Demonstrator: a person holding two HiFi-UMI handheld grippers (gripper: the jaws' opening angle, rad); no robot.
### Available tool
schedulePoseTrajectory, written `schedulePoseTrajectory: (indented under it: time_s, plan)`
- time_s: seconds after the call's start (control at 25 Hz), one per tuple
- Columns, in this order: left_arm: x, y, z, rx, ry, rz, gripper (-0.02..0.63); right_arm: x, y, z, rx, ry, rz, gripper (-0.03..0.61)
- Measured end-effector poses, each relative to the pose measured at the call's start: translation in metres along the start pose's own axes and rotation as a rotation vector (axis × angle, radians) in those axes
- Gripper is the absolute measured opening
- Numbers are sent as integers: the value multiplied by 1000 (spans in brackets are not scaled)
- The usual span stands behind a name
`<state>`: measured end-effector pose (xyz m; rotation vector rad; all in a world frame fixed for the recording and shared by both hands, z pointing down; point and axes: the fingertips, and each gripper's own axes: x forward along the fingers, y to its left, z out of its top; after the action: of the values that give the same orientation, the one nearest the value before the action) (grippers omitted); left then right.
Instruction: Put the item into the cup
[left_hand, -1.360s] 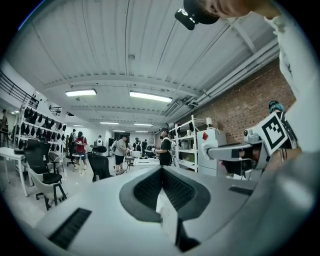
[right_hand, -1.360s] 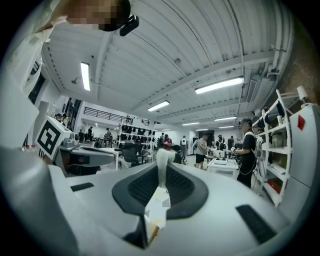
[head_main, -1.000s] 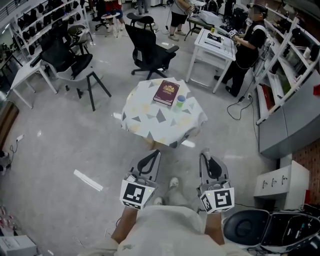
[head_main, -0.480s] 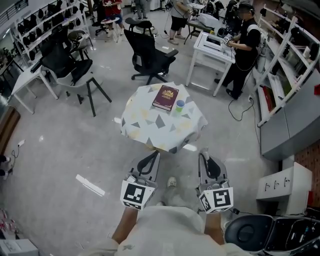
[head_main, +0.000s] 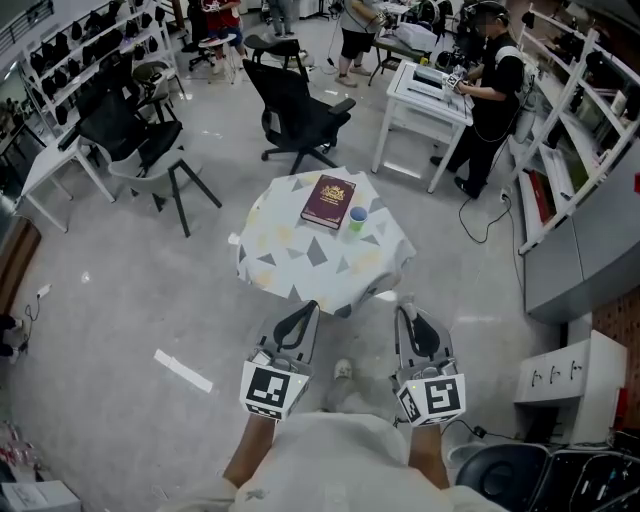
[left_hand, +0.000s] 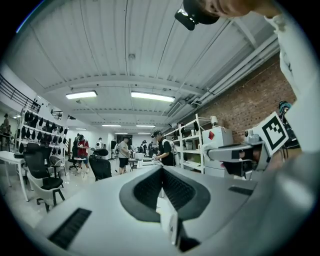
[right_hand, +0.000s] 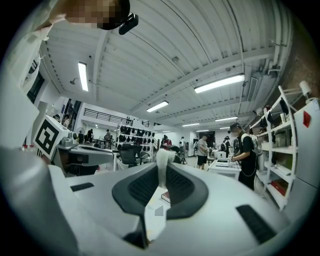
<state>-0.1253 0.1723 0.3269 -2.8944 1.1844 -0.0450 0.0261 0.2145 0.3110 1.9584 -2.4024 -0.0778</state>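
Observation:
A round table (head_main: 290, 262) with a patterned cloth stands ahead of me. On it lie a dark red book (head_main: 329, 201) and a small green cup with a blue rim (head_main: 357, 218) just right of the book. My left gripper (head_main: 312, 306) is held low near my body, short of the table, with its jaws shut and nothing between them (left_hand: 161, 170). My right gripper (head_main: 404, 304) is beside it, shut on a thin white item (right_hand: 162, 167) that sticks up past the tips. Through the right gripper's hollow, the book (right_hand: 165, 197) shows.
Black office chairs (head_main: 300, 105) (head_main: 135, 135) stand beyond the table. A person (head_main: 492, 80) works at a white desk (head_main: 430, 90) at the back right. Shelving (head_main: 570, 130) lines the right wall, with a white cabinet (head_main: 570, 375) near me. A white strip (head_main: 183, 370) lies on the floor.
The table has drawn a little closer and lower in the head view as I step toward it. Both grippers keep the same pose in front of my body.

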Motion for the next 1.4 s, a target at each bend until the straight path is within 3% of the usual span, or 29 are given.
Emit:
schedulePoseTrajectory:
  time_s: [0.64,1.4]
  plan:
    - [88,28,-7,-12,44,30,11,76,-61,-14,30,26,30,37]
    - [184,52,-10,11,101,142,11,163,-138,-22,84,9,121,38]
